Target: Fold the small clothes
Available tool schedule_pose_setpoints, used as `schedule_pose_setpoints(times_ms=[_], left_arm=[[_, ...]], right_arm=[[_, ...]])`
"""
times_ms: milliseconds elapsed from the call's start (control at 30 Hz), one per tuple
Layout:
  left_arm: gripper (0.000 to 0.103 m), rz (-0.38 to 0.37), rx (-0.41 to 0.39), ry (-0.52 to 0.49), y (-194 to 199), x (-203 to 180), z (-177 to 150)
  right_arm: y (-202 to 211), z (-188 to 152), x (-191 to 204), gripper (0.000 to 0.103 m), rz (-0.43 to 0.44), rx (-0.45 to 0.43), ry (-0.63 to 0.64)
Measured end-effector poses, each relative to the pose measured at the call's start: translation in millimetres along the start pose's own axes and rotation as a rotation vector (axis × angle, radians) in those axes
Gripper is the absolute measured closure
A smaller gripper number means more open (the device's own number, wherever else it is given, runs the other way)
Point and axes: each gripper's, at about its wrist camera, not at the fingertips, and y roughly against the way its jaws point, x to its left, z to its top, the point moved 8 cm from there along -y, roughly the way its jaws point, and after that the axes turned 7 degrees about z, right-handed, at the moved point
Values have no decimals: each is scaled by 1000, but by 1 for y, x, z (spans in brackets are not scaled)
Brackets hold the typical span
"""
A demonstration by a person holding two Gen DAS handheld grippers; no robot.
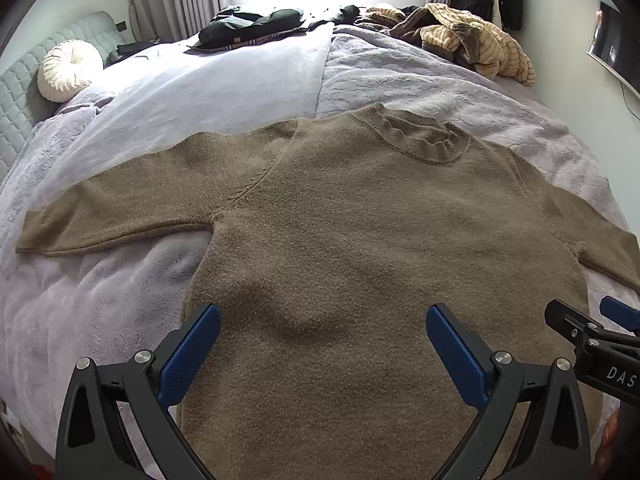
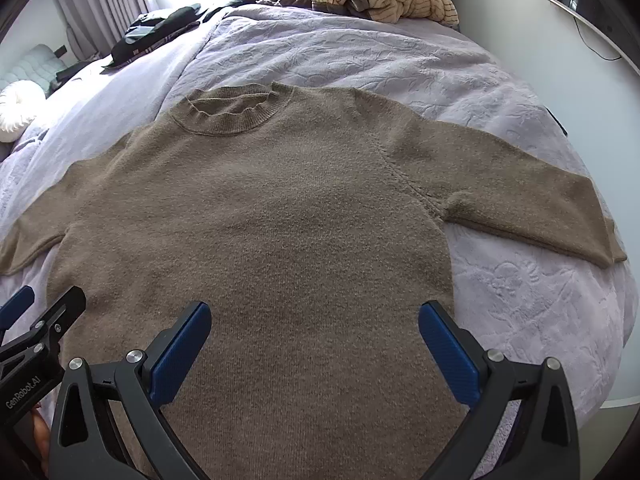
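Observation:
A brown knit sweater (image 1: 340, 220) lies flat and face up on the lilac bed cover, collar (image 1: 420, 136) toward the far side, both sleeves spread out sideways. It also fills the right wrist view (image 2: 280, 220). My left gripper (image 1: 322, 316) is open and empty, hovering over the lower left part of the sweater's body. My right gripper (image 2: 314, 314) is open and empty over the lower right part. Each gripper shows at the edge of the other's view, the right one (image 1: 588, 320) and the left one (image 2: 40, 308).
The bed (image 1: 200, 80) has a lilac quilt. A pile of striped beige and brown clothes (image 1: 472, 36) lies at the far right, dark clothes (image 1: 252, 24) at the far middle, a round white cushion (image 1: 68, 68) by the headboard. A wall screen (image 1: 616, 48) hangs on the right.

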Motion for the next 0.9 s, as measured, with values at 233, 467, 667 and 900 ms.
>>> schedule_pose_setpoints(times_ms=[233,467,667,900], left_arm=[[0,-8,22,-4,-12,-2,4],[0,-16,38,-5,-22,-3,10],[0,-19,32,-7,-25,0,19],[0,-76,37,51,-37,29,28]], right_arm=[[-13,5,2,0,-2,22,-1],[-23,11,3,0,0,41,-6],[-27,18,1,0,0,46,-18],[-24,24,19,0,89,26,-6]])
